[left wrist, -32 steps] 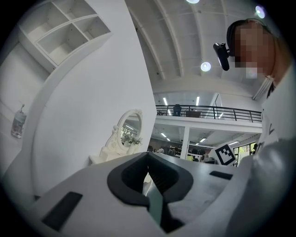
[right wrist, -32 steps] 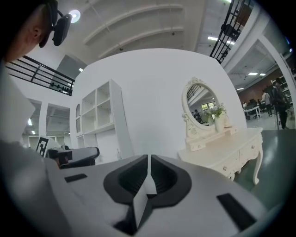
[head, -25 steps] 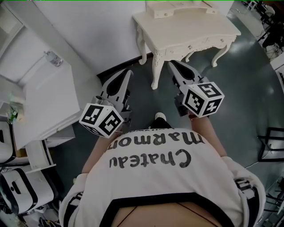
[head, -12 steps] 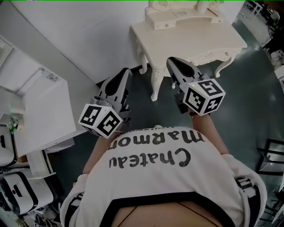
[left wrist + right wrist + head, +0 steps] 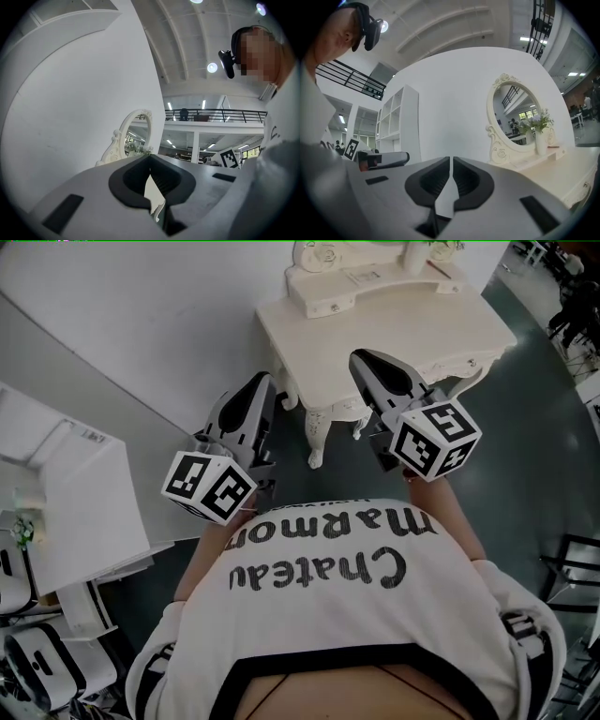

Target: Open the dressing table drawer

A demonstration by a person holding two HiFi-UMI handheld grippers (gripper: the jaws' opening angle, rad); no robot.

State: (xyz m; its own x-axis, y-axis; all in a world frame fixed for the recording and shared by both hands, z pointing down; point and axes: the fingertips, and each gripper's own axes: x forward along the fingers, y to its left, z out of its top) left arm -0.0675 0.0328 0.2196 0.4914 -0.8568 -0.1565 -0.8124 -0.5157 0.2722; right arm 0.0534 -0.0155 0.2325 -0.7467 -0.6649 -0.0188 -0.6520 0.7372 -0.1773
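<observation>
**Head view.** The cream dressing table (image 5: 394, 329) stands against the white wall (image 5: 141, 306) at the top of the picture. Its mirror is cut off by the upper edge. The left gripper (image 5: 262, 382) points at the wall just left of the table's carved corner leg (image 5: 319, 432). The right gripper (image 5: 362, 358) lies over the table's front edge and hides part of the apron. The drawer fronts there are too small to make out, so the view does not show whether a drawer is open. Each gripper's marker cube (image 5: 210, 487) sits close to the person's printed shirt (image 5: 328, 587), which fills the lower half and hides the hands. A white cabinet (image 5: 66, 493) is cut off at the left.

**Left gripper view.** The left gripper (image 5: 150, 157) has its jaws together at the tips with nothing between them. Only a pale sliver shows lower down. Beyond it, the oval mirror (image 5: 136, 136) shows edge-on beside the wall. The gripper's own body hides the tabletop and drawer.

**Right gripper view.** The right gripper (image 5: 451, 159) is likewise closed and empty, with its pads meeting at the tips. To the right stand the mirror (image 5: 519, 119) and a vase of flowers (image 5: 540, 133) on the tabletop (image 5: 572, 171). The table's front is cut off by the dark rim, so no drawer shows. The left gripper (image 5: 382, 160) shows at the left, before white shelving (image 5: 396, 124).
</observation>
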